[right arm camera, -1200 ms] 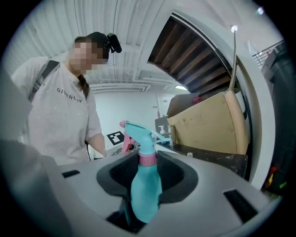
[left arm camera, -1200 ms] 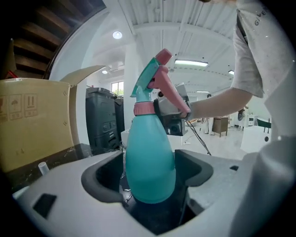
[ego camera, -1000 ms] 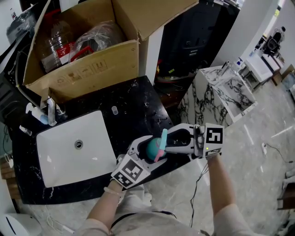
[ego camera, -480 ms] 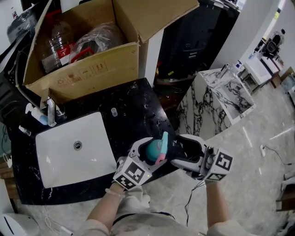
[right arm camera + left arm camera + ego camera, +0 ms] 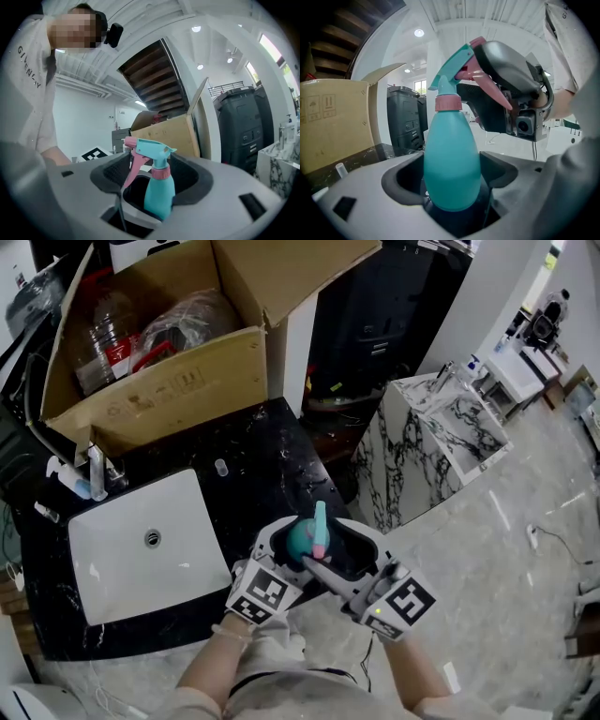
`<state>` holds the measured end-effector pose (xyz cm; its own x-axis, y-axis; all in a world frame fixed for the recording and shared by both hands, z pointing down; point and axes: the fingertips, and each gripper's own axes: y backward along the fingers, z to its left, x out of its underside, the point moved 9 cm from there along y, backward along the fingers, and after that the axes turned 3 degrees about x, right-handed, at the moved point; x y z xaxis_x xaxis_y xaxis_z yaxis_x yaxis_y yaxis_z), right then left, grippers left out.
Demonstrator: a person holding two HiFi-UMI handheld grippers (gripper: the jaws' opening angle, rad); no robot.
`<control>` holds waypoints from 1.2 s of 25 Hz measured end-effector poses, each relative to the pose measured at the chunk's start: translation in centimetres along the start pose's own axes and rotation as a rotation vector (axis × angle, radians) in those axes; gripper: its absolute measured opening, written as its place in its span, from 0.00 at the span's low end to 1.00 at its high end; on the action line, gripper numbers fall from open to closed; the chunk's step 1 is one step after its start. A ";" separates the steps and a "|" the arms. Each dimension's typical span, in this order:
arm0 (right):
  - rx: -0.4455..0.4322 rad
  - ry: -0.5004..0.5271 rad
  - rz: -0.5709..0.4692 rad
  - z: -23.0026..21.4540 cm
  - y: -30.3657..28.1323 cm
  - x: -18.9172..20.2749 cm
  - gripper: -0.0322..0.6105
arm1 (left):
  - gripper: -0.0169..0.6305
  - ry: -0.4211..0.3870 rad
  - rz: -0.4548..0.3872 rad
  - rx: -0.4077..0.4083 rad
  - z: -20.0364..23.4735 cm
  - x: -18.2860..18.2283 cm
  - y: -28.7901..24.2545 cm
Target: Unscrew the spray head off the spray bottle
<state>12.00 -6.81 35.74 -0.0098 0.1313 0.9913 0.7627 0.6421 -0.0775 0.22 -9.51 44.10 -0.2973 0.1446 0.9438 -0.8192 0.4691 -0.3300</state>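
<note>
A teal spray bottle (image 5: 300, 540) with a teal and pink spray head (image 5: 319, 521) stands upright just off the counter's front edge. My left gripper (image 5: 296, 546) is shut on the bottle's body (image 5: 452, 159), which fills the gap between its jaws. My right gripper (image 5: 325, 544) comes in from the lower right. The spray head (image 5: 149, 149) sits between its wide jaws with a gap on each side. Those jaws opened wide and have just been closing a little. The pink trigger (image 5: 133, 171) hangs toward the person. In the left gripper view the right gripper (image 5: 506, 93) sits behind the head (image 5: 457, 70).
A black marble counter (image 5: 272, 456) holds a white sink (image 5: 141, 540), a faucet (image 5: 94, 470) and a small vial (image 5: 220, 467). An open cardboard box (image 5: 159, 381) with bottles stands at the back. A marble stand (image 5: 441, 432) is at the right.
The right gripper let go of the spray head, opened, swung away to the lower right, then came back around the head from that side. The left gripper kept the bottle still.
</note>
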 end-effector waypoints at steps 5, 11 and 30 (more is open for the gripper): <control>0.002 -0.018 -0.011 -0.8 1.6 0.1 0.43 | 0.60 0.003 0.000 0.002 0.0 0.0 0.1; 0.065 -0.010 -0.003 -3.3 3.4 0.3 0.38 | 0.60 0.002 0.002 0.004 0.1 0.0 0.2; 0.074 0.023 -0.003 -6.4 -1.4 0.1 0.25 | 0.60 0.009 -0.002 0.014 0.0 0.0 0.2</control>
<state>15.07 -12.48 36.65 0.0031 0.1125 0.9936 0.7127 0.6967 -0.0811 0.03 -9.42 43.99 -0.2910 0.1513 0.9447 -0.8266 0.4574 -0.3279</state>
